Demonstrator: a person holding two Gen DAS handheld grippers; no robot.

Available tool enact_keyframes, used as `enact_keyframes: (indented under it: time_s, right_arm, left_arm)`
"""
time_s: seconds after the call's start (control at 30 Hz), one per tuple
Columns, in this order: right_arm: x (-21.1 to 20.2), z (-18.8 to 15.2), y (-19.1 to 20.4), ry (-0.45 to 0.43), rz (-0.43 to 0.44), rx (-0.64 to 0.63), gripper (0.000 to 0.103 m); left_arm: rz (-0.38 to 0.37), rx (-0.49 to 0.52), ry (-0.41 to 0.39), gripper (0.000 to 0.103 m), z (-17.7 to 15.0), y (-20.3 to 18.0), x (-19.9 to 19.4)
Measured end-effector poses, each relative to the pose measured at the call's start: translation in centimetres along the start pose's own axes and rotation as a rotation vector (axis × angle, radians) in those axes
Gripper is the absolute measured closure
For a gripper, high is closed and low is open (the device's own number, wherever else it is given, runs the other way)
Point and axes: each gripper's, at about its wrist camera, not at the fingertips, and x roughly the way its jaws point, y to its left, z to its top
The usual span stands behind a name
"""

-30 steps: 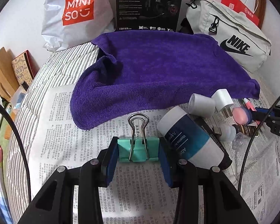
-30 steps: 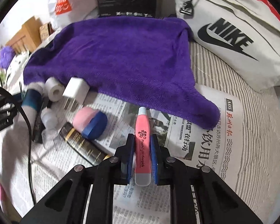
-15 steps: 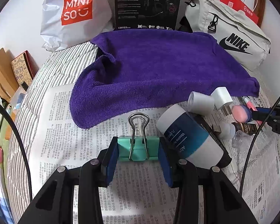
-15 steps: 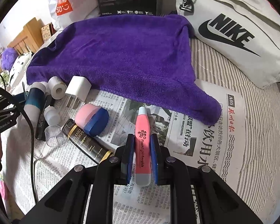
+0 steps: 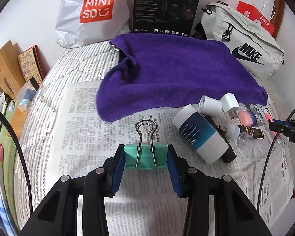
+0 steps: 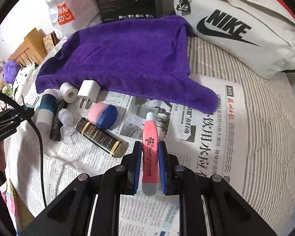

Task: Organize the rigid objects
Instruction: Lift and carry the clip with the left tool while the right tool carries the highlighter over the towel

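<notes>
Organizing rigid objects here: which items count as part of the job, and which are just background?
Job items: binder clip in left gripper; pink earpick in right gripper; lotion bottle; charger plug; dark bottle.

Background: purple towel; Nike bag; Miniso bag; newspaper.

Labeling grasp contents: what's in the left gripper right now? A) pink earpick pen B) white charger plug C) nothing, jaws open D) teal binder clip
D: in the left wrist view the left gripper has its blue pads pressed on both sides of the teal binder clip; the pink earpick pen sits in the right gripper.
</notes>
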Motion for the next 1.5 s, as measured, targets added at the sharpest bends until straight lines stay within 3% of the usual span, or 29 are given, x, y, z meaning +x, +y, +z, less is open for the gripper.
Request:
enact_keyframes:
  time_s: [0.3, 0.63, 1.17, 1.5]
  right_arm:
    - [-2.4, 0.4, -0.5, -0.044, 0.009, 0.006, 0.086]
    - [-3.9, 2.5, -0.8, -0.081, 0.026, 0.016, 0.086]
    - [-3.4, 7.6, -1.9, -0.125, 0.033, 0.024, 0.086]
    - [-1.9, 11.1, -2.3, -0.135, 0.026, 0.010, 0.086]
  left_arm:
    - [0.017, 0.000, -0.049, 0.064, 0.7, 0.9, -3.2]
    - [0.008, 0.053, -0.112, 0.064, 4.1, -0.2, -5.5]
    - [-0.066, 0.088, -0.127, 0.064, 10.8, -2.0, -3.4]
    - [-0.067, 0.105, -0.115, 0.064, 14.5, -2.5, -0.6]
